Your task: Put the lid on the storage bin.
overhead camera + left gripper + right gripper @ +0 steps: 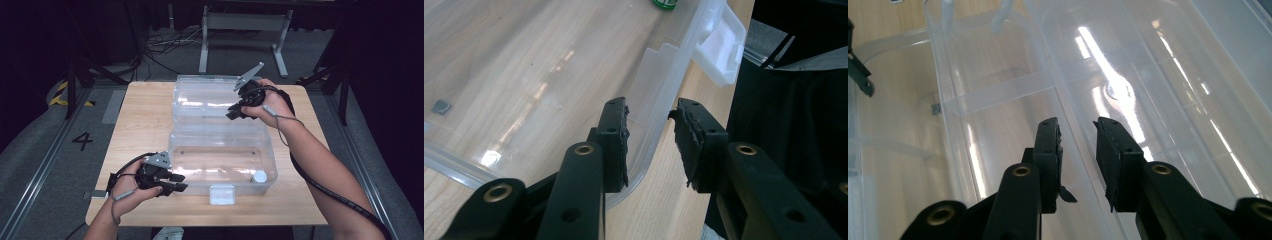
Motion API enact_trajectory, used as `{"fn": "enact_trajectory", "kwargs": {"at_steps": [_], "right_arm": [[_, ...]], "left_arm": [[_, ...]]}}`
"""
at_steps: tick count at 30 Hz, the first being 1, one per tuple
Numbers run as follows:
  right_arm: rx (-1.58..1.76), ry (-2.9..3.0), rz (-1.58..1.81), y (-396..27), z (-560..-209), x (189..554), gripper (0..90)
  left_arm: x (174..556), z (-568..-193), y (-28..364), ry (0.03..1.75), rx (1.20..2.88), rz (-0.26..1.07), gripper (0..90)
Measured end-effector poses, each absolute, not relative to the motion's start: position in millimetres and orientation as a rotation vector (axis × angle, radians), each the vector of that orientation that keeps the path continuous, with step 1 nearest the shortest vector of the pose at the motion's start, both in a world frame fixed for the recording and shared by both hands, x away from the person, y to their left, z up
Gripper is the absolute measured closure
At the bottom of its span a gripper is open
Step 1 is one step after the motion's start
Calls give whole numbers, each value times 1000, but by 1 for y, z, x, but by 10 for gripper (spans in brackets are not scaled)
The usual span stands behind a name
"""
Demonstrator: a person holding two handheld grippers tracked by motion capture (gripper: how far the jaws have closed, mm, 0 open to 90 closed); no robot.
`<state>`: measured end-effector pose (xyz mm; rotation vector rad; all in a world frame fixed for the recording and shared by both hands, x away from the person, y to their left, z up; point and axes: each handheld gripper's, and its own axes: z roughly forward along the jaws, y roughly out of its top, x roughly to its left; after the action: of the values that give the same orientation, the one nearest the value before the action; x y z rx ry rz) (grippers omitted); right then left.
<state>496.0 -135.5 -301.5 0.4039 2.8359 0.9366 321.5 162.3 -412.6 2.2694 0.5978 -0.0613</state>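
Standing on a light wooden table (145,115) in a dim, black-curtained room: a clear plastic box (220,165) with its hinged lid (205,97) lying open behind it. Straddling the box's near-left corner wall with the left gripper (651,137), jaws partly open, pads not yet pressing. Straddling the lid's edge with the right gripper (1078,150), also partly open, nothing pinched. Seemingly preparing to close the lid: seating both pads squarely before clamping, steadying the box, avoiding slip on slick plastic.
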Motion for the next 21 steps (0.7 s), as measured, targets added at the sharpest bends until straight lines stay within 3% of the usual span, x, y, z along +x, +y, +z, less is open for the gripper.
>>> {"fn": "enact_trajectory", "kwargs": {"at_steps": [7, 21], "right_arm": [[362, 2826, 909, -133, -301, 497, 811], [289, 2853, 808, -126, -297, 495, 846]], "left_arm": [[322, -413, 162, 601, 2268, -67, 660], [322, -413, 163, 607, 2261, -78, 658]]}}
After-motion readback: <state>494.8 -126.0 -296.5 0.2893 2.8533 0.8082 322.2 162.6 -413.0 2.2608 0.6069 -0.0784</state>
